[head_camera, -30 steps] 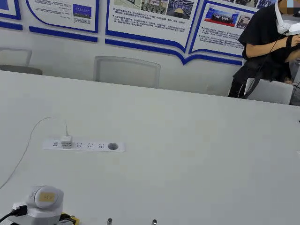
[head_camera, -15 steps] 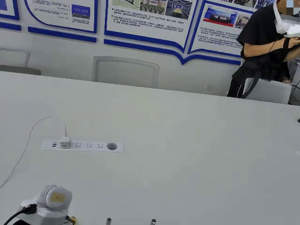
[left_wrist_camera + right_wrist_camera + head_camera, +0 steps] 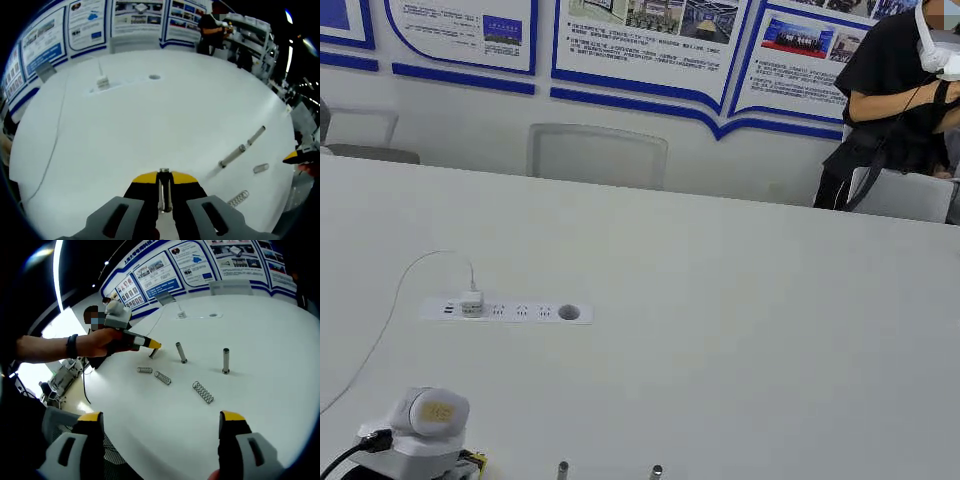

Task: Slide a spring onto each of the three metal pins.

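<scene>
We found the left gripper (image 3: 164, 175) clamped on a metal pin (image 3: 164, 196), holding it tilted low over the white table (image 3: 740, 300), left of the others. The right gripper (image 3: 160, 422) hung by the table's near edge with its jaws wide apart, holding nothing. A middle pin (image 3: 181, 352) and a right pin (image 3: 226, 361) stood upright. Just nearer lay a short spring (image 3: 144, 370), a second spring (image 3: 162, 377) and a longer spring (image 3: 202, 391), loose on the tabletop.
</scene>
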